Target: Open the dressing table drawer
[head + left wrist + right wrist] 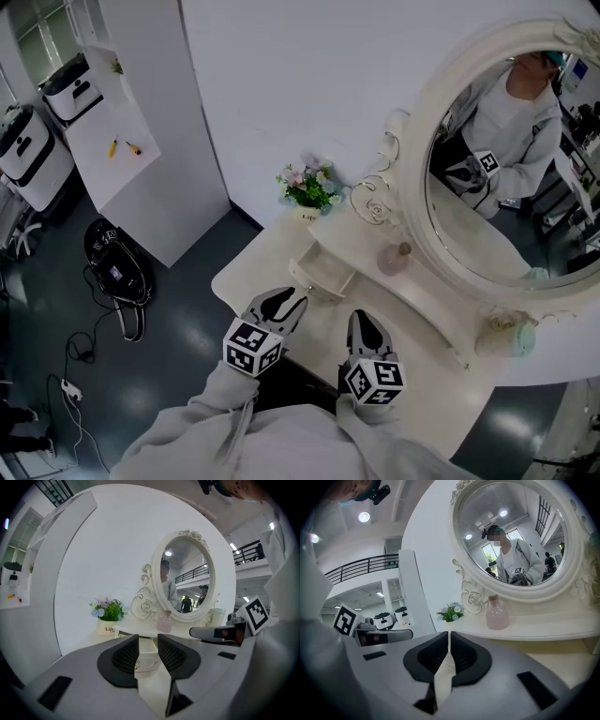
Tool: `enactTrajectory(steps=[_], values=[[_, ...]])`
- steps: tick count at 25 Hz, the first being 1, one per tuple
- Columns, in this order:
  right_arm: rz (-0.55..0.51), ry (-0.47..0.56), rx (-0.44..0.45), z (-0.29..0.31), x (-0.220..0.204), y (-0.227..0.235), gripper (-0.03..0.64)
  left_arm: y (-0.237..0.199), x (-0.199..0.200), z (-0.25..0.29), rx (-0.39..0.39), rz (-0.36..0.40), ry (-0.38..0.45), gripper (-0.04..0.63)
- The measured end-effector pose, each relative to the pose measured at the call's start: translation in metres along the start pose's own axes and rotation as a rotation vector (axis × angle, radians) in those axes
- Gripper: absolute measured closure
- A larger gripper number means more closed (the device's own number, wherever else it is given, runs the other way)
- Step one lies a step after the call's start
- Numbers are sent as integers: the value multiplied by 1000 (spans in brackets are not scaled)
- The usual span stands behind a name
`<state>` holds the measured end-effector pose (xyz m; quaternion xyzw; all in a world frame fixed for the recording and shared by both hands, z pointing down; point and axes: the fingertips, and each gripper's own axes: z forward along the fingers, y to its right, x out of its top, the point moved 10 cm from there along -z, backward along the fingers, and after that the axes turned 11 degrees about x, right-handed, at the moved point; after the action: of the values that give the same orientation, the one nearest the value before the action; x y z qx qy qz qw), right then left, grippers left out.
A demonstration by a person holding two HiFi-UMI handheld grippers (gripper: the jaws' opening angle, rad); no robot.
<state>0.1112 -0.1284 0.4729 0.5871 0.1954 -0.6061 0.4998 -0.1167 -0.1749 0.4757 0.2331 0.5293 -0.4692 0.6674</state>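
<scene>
The white dressing table carries a small drawer under its mirror shelf. The drawer stands pulled out toward me and its inside shows from above. My left gripper hovers just in front of the drawer's front, jaws apart with nothing between them. In the left gripper view, the drawer front shows through the gap of the left gripper. My right gripper hangs to the right above the tabletop. In its own view, the right gripper has its tips together and holds nothing.
An oval mirror rises behind the shelf. A flower pot stands at the shelf's left end and a pink bottle near the middle. A teal cup sits at the right. A black bag lies on the floor to the left.
</scene>
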Motion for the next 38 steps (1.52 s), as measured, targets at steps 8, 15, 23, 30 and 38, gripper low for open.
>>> enactTrajectory(steps=[8, 15, 23, 30, 38], values=[[-21, 6, -13, -2, 2, 1, 577, 10, 6, -25, -28, -24, 68, 572], [-73, -13, 5, -4, -2, -9, 581, 7, 0, -30, -35, -25, 64, 580], [-75, -15, 14, -8, -6, -14, 583, 10, -6, -32, -41, -18, 55, 580], [-72, -4, 21, -12, -7, -17, 583, 12, -8, -34, -40, -17, 52, 580], [-63, -13, 9, -14, -9, -15, 583, 15, -9, -31, -52, -9, 45, 580]])
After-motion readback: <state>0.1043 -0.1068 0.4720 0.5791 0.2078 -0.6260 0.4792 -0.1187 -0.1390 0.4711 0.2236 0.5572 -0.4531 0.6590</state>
